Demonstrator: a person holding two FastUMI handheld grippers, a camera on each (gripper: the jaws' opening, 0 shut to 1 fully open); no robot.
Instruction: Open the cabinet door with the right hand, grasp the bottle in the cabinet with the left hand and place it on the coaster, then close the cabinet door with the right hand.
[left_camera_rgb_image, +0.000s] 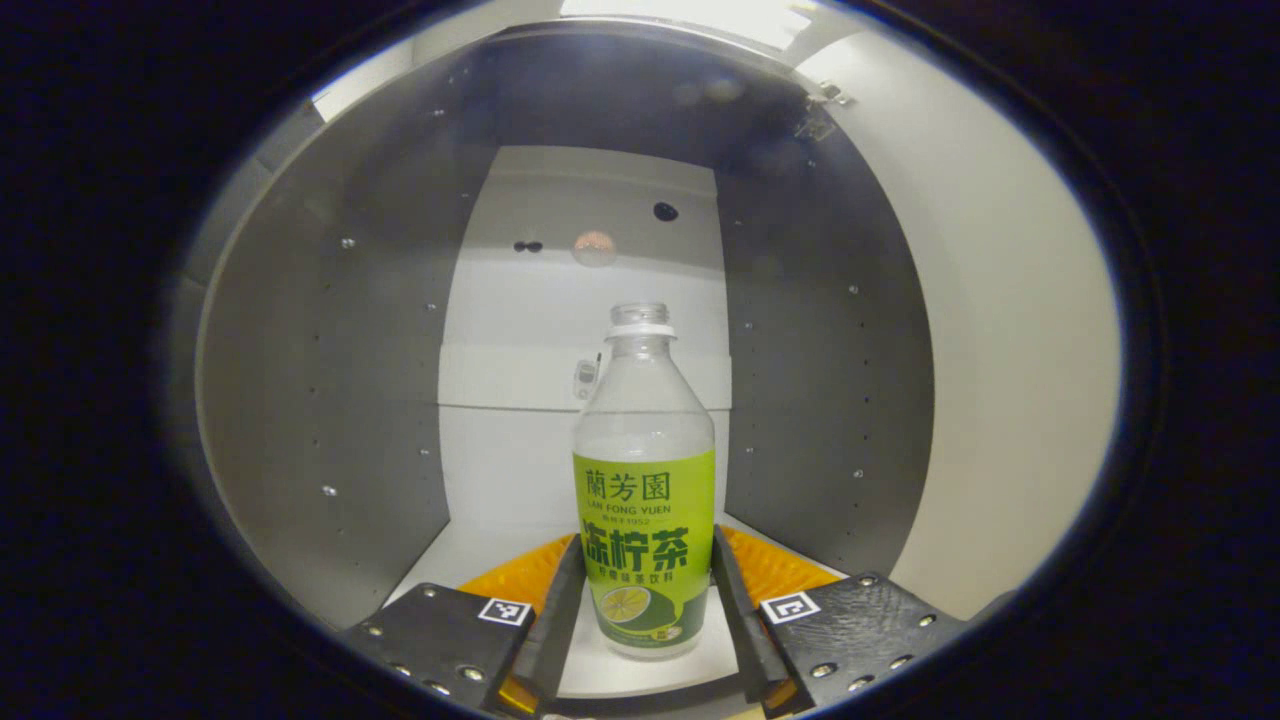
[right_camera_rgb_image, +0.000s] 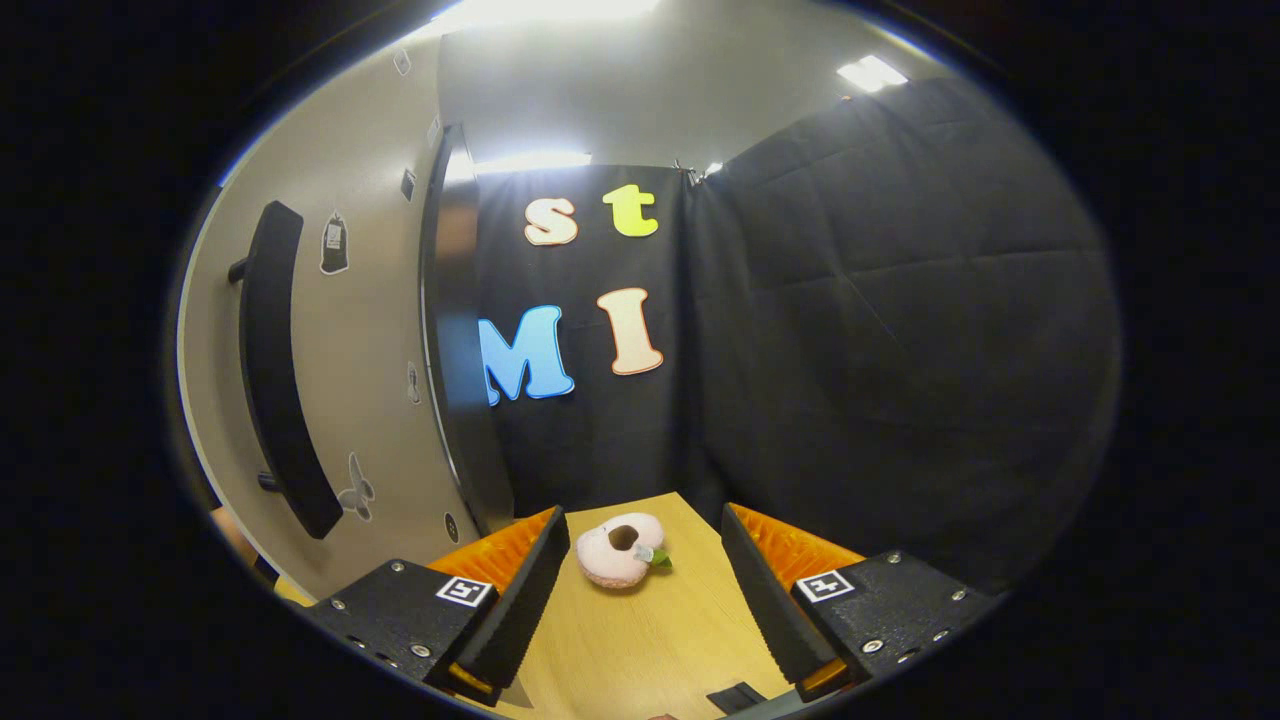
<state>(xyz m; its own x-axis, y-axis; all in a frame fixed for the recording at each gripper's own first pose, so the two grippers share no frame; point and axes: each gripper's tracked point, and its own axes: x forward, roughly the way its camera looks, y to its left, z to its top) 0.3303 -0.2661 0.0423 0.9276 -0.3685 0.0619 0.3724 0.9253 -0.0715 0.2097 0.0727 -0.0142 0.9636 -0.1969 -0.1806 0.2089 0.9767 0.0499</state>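
Inside the cabinet (left_camera_rgb_image: 330, 400), the bottle (left_camera_rgb_image: 645, 500) stands upright on the shelf floor between the left gripper (left_camera_rgb_image: 645, 640)'s spread fingers, whether touching I cannot tell. The right gripper (right_camera_rgb_image: 645, 610) hangs spread above the tabletop (right_camera_rgb_image: 640, 650), beside the open cabinet door (right_camera_rgb_image: 370, 330).

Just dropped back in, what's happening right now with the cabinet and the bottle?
The cabinet door stands open, its dark handle off to the side in the right gripper view. The left gripper has reached into the cabinet and its fingers flank the bottle, which stands upright on the shelf; whether they press on it yet is unclear. The right gripper is open, holding nothing, over the wooden table, where a pink coaster lies.
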